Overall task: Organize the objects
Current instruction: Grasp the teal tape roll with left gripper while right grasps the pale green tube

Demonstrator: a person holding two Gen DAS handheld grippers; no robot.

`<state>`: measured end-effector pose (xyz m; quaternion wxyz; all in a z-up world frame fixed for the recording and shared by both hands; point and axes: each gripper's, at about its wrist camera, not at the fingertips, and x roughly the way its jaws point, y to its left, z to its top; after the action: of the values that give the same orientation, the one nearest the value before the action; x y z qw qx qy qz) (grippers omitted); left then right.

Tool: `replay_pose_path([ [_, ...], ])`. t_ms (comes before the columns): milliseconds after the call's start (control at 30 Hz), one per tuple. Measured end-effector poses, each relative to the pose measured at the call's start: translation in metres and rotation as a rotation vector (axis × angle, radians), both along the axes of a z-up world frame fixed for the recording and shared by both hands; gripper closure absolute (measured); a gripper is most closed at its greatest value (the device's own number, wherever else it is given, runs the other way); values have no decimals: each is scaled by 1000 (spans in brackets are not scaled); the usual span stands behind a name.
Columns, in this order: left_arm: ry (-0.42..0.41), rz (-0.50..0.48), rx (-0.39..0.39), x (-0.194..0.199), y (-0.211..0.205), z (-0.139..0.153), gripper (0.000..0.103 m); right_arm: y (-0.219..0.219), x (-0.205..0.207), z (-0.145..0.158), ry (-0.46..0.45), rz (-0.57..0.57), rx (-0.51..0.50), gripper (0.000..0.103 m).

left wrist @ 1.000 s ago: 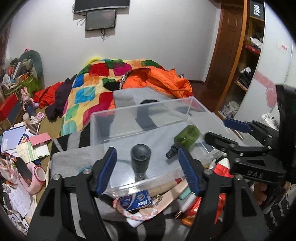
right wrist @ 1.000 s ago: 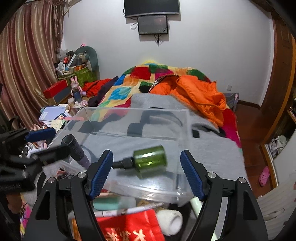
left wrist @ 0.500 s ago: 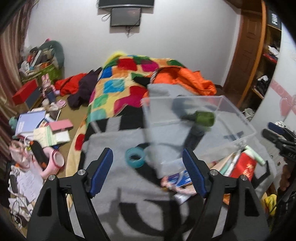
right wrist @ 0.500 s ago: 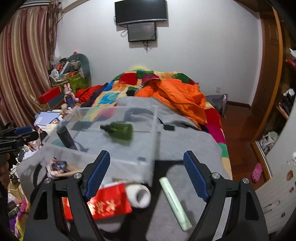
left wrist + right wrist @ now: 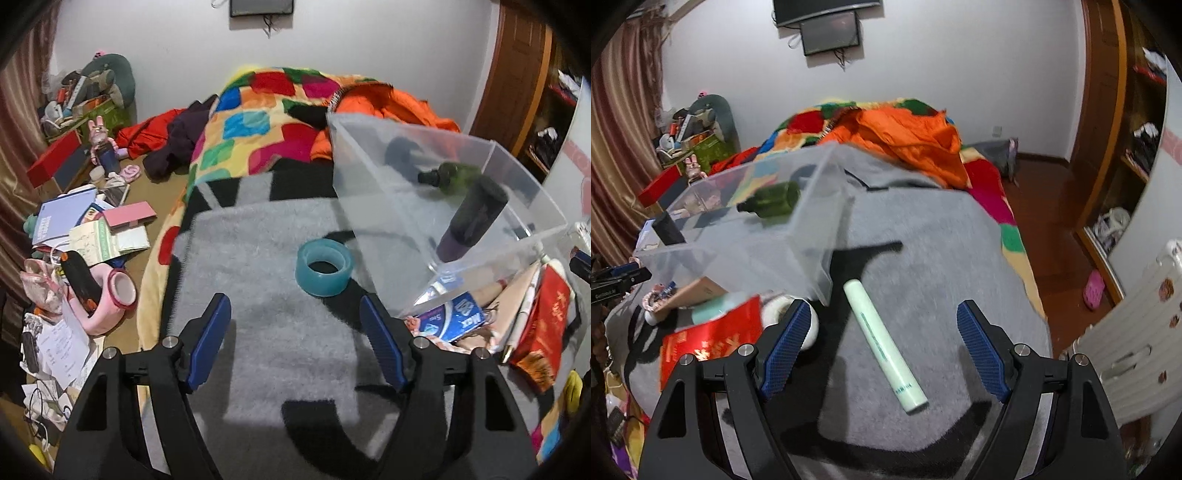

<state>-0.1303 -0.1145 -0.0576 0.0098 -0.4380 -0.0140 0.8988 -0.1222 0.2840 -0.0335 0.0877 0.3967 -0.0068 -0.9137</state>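
Note:
A clear plastic bin lies on the grey blanket with a green bottle and a dark tube inside. A teal tape roll lies left of the bin, just ahead of my left gripper. Its jaws are closing with nothing between them. In the right wrist view a mint-green tube lies on the blanket right of the bin. My right gripper stands open above it, one finger on each side, not touching it.
A red packet, a white roll, pens and a blue-labelled pack crowd the bin's near side. An orange jacket and a colourful quilt lie behind. Clutter covers the floor at the left, and the bed's edge is at the right.
Both grippers have left the bin and sunk toward the blanket. The left one swung left to the teal tape roll. The right one swung right to the mint-green tube.

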Motion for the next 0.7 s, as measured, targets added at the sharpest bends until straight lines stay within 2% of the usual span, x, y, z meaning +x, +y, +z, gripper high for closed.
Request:
replay_pose_path([
  [133,-34,-4,3,-15,1,-10,39,3,0,-12,-36,-2,-6,25],
  [200,-36,-8,6,-19,1,-10,40,4,-1,-17,-48,0,-12,28],
  [333,-32,-26,-4,-27,6,-5,40,4,-6,-25,-74,14,-16,47],
  [467,-57,-45,-19,-40,13,-9,51,0,-14,-33,-87,23,10,56],
  [600,-76,-45,-4,-44,11,-15,56,-5,-14,-34,-75,48,30,73],
  [700,-72,-44,10,-43,9,-15,65,-8,-11,-34,-65,62,39,85],
])
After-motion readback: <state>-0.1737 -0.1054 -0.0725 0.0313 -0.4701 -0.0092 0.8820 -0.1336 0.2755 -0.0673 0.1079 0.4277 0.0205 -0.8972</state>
